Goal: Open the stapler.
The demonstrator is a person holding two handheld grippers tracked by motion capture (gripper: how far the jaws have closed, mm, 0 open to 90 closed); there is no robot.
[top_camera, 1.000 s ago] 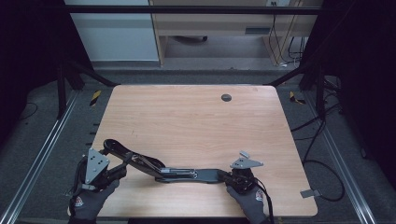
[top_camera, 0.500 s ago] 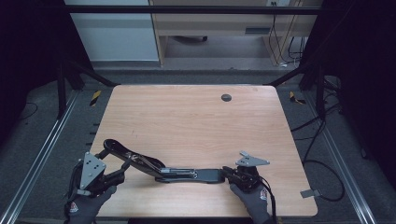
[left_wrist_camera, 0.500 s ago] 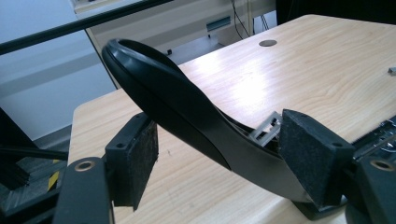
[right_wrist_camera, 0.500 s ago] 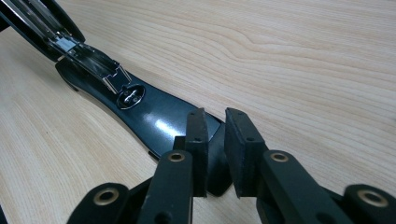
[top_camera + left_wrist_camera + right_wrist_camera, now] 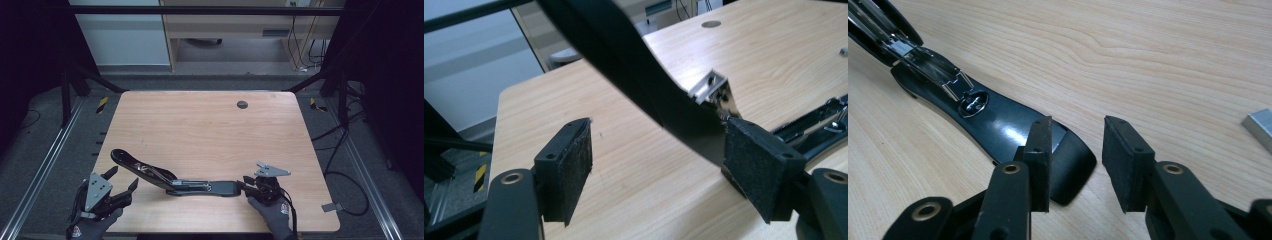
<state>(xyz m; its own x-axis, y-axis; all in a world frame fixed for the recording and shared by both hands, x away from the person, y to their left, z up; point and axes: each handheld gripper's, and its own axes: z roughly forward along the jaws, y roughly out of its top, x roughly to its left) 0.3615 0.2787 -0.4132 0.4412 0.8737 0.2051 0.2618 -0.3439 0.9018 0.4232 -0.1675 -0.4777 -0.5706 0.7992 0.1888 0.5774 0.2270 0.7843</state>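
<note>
My tongs, left [image 5: 120, 184] and right [image 5: 246, 183], gape at either end of the opened stapler [image 5: 170, 179], freeing its magazine for loading.

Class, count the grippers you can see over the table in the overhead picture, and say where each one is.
2. The left gripper is at the table's near left corner, beside the stapler's raised arm. The right gripper is at the near edge, right of centre, by the stapler's base.
</note>
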